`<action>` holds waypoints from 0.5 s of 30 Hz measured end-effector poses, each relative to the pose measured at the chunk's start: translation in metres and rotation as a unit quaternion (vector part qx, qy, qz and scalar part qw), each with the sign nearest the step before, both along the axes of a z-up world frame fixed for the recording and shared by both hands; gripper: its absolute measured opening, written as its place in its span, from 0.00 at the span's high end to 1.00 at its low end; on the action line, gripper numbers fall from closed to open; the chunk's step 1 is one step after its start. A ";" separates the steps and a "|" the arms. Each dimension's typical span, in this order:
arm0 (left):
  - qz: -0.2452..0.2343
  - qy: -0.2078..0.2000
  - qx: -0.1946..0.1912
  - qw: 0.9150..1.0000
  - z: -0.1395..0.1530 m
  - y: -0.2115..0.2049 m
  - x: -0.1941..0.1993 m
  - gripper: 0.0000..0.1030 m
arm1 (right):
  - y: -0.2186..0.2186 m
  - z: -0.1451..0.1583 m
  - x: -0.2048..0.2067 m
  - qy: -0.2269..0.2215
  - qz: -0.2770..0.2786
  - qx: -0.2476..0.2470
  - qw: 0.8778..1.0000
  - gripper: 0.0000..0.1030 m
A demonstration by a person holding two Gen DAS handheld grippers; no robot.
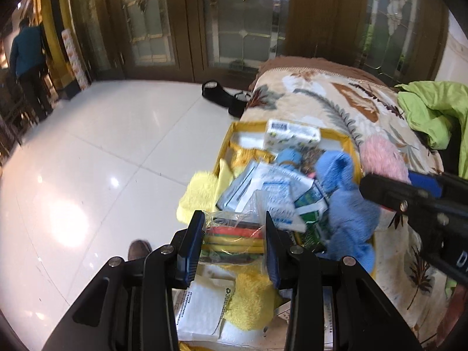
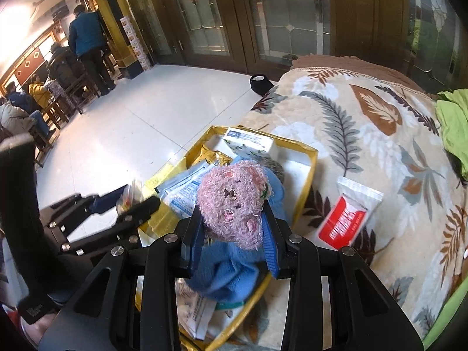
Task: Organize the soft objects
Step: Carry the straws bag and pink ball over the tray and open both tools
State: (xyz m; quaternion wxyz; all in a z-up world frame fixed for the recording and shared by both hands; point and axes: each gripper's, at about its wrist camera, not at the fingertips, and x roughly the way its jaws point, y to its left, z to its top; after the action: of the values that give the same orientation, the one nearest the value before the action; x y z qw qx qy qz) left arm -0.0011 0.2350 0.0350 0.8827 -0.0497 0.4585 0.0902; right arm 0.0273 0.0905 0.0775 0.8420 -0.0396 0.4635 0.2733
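Note:
A yellow box [image 1: 292,130] full of soft things and packets lies on a leaf-patterned blanket. My left gripper [image 1: 234,242] is shut on a clear plastic bag of coloured items [image 1: 234,234] above the box's near end. My right gripper [image 2: 232,228] is shut on a pink fluffy toy [image 2: 232,204], held just above a blue fluffy cloth [image 2: 228,275] in the box [image 2: 310,172]. The pink toy [image 1: 383,161] and the right gripper also show at the right in the left wrist view. Yellow fluffy pieces [image 1: 199,196] lie at the box's left side and near end.
A red and white tube [image 2: 348,216] lies on the blanket [image 2: 365,122] right of the box. A green garment [image 1: 435,111] lies at the far right. A black shoe [image 1: 222,95] sits on the white tiled floor [image 1: 102,161]. People stand at the far left.

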 end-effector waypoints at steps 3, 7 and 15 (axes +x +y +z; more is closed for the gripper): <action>0.001 0.008 -0.007 1.000 -0.007 0.001 0.001 0.64 | 0.011 -0.008 0.009 0.002 0.005 -0.012 1.000 0.67; 0.002 0.019 -0.010 1.000 -0.017 0.004 0.001 0.64 | 0.023 -0.024 0.022 0.018 0.008 -0.022 1.000 0.67; 0.010 0.025 -0.030 0.999 -0.027 0.012 0.001 0.60 | 0.036 -0.057 0.035 0.075 0.022 -0.003 0.997 0.62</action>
State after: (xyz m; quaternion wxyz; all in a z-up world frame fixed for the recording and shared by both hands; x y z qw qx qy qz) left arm -0.0001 0.2471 0.0081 0.8682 -0.0786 0.4824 0.0859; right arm 0.0625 0.1262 0.0207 0.7985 -0.0316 0.5250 0.2928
